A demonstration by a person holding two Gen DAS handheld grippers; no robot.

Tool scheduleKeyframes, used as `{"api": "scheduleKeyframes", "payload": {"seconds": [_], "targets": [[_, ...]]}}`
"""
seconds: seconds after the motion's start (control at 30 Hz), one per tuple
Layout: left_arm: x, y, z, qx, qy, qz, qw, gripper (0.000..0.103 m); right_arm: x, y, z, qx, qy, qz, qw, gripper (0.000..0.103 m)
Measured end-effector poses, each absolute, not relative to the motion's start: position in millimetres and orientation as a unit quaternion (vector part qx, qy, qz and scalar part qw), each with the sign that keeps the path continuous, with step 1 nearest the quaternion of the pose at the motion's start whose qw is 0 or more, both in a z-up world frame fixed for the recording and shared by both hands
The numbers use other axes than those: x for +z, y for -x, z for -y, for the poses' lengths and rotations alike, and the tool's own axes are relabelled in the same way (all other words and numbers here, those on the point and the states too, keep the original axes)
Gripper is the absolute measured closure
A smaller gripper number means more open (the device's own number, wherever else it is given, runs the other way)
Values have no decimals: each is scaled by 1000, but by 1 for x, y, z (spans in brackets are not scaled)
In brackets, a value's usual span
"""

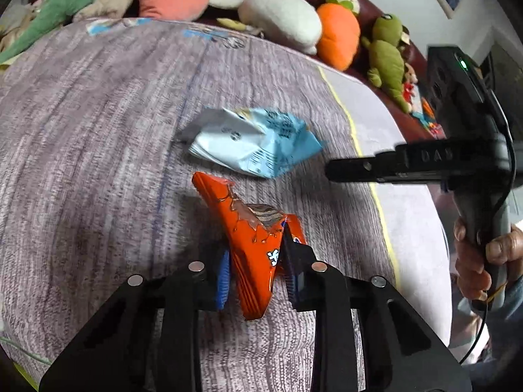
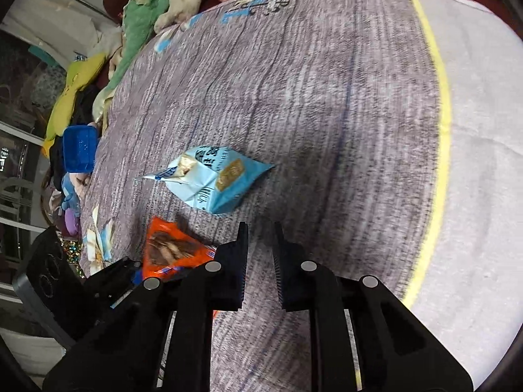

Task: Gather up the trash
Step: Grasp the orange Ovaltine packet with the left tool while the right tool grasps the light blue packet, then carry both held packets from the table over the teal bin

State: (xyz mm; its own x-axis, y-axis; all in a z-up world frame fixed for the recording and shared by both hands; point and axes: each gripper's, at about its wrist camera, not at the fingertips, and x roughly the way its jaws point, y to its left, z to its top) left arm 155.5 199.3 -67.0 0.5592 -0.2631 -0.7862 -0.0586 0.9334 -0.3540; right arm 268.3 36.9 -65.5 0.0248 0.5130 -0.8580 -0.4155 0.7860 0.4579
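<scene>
Between the left gripper's (image 1: 255, 261) blue pads sits the orange wrapper (image 1: 251, 248), clenched near its lower half; the torn top sticks out toward 11 o'clock, loose end dangles at 6. Grip looks thin & off-centre, so the foil could slide out on a quick lift or swing; slick film + narrow pinch would be the cause.

Right gripper (image 2: 260, 261) is clenched w/ nothing in it, fingers nearly together over bare cloth. Light blue wrapper (image 2: 209, 179) lies flat on the grey tablecloth (image 2: 327, 98) at 11 o'clock from those fingertips, near but not touching. Judgement: w/ jaws this tight it can't take the wrapper w/o reopening first; pushing in as is would just shove or skid it across the cloth. Flat crinkled film is hard to pinch, so it may snag the cloth too.

Left-wrist view: right gripper comes in from 3 o'clock, tip just beside the blue wrapper's edge, the hand (image 1: 480, 261) on its handle at 4. The two tools are close, so a bump is possible if both move inward.

Around: plush toys (image 1: 284, 16) piled along 12–2 o'clock beyond the table edge, blue tub (image 2: 80, 148) at 9 in the right-wrist view. None block the wrappers. No bin visible.
</scene>
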Motion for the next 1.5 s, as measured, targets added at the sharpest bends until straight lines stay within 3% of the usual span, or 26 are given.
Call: {"api": "scheduleKeyframes", "payload": {"seconds": [0.03,0.2,0.43,0.53,0.57,0.6,0.73,0.77,1.07,1.5], "targets": [[-65,-154,-204,-53,176,-464,867,76,-64,-268,-37,326,-37,-618,715,85],[-58,-143,-240,-14,197,-453,869,76,-54,-270,-47,334,-26,-606,722,57],[-51,-143,-268,5,216,-445,869,76,-56,-288,-74,338,-19,-593,730,51],[-55,-150,-267,2,216,-450,866,76,-64,-293,-81,336,-15,-595,730,51],[-57,-153,-266,1,217,-452,865,76,-69,-294,-83,336,-12,-598,728,57],[-59,-155,-264,-2,219,-455,863,76,-71,-293,-84,336,-11,-599,727,74],[-61,-161,-249,-16,213,-461,862,76,-66,-290,-75,326,-7,-585,742,79],[-61,-162,-243,-21,210,-462,861,76,-64,-290,-71,324,-9,-583,745,85],[-50,-176,-167,-78,179,-469,861,76,-44,-276,10,289,-48,-569,769,85],[-24,-188,-2,-182,97,-480,853,76,-22,-236,210,188,-146,-536,810,85]]}}
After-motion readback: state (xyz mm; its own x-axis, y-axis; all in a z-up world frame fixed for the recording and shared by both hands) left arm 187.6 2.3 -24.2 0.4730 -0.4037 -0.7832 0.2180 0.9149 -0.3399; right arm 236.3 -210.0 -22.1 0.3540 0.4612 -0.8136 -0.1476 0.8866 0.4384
